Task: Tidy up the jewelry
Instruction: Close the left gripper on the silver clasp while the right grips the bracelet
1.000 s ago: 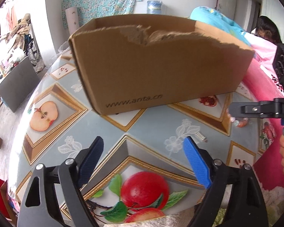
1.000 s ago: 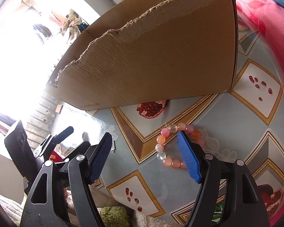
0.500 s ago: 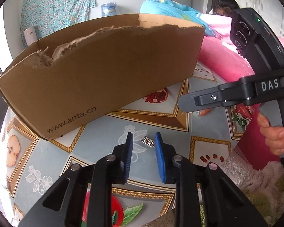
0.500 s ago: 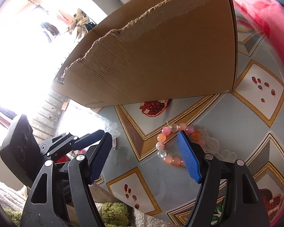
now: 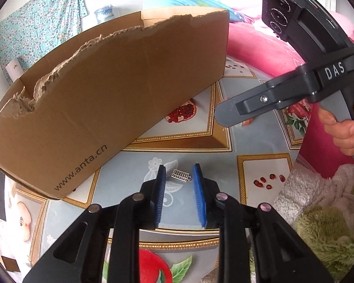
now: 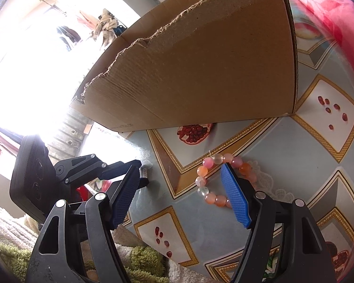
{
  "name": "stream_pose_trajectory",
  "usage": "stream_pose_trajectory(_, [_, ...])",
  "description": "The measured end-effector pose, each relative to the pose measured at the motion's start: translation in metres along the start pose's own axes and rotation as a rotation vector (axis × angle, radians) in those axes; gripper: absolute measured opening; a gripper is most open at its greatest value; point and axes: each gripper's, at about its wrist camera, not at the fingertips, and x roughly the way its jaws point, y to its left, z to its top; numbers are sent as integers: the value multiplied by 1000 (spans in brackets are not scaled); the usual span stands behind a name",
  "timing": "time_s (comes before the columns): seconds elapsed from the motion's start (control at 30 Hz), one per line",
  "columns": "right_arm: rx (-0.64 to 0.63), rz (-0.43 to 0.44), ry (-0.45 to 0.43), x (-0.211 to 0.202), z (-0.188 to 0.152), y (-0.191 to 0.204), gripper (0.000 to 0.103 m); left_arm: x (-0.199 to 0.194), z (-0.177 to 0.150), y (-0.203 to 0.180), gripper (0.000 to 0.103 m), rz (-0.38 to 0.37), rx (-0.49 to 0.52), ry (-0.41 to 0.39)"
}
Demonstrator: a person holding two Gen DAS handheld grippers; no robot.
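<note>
Left gripper (image 5: 179,181): its blue jaws have just been closing and now stand narrow, with a small silver charm (image 5: 181,176) between the tips. Whether the pads squeeze the charm, I cannot tell; a thin gap shows on its left side.
Silver charm: it lies on the bench (image 5: 129,179), on a white flower print, just in front of the cardboard box (image 5: 120,89).
Right gripper (image 6: 179,195): its jaws are wide apart and hold nothing. The right pad (image 6: 233,198) sits over one side of the bead bracelet (image 6: 207,179); whether they touch, I cannot tell.
Bead bracelet: a ring of pink, orange and clear beads. It lies flat on the bench, near the picture of a cut pomegranate (image 6: 194,133).
Right hand (image 5: 344,127): bare fingers wrap the handle of the right gripper.
Writing on the box: "www.anta.cn" in dark letters on the front wall.
Writing on the right gripper: white letters "DAS" on its black body.
Cardboard box: brown, with a torn top edge. It stands on the bench behind both pieces of jewelry.
Bench cover: blue-grey with gold frames and fruit pictures.
</note>
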Motion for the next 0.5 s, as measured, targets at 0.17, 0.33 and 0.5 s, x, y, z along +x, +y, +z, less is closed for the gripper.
stream_pose_trajectory(0.17, [0, 7, 0, 1, 0, 0, 68, 0, 2, 10, 20, -54, 23, 6])
stream_pose_trajectory(0.33, [3, 3, 2, 2, 1, 1, 68, 2, 4, 16, 14, -77, 44, 10])
stream_pose_trajectory(0.5, [-11, -30, 9, 5, 1, 8, 68, 1, 4, 6, 14, -66, 42, 7])
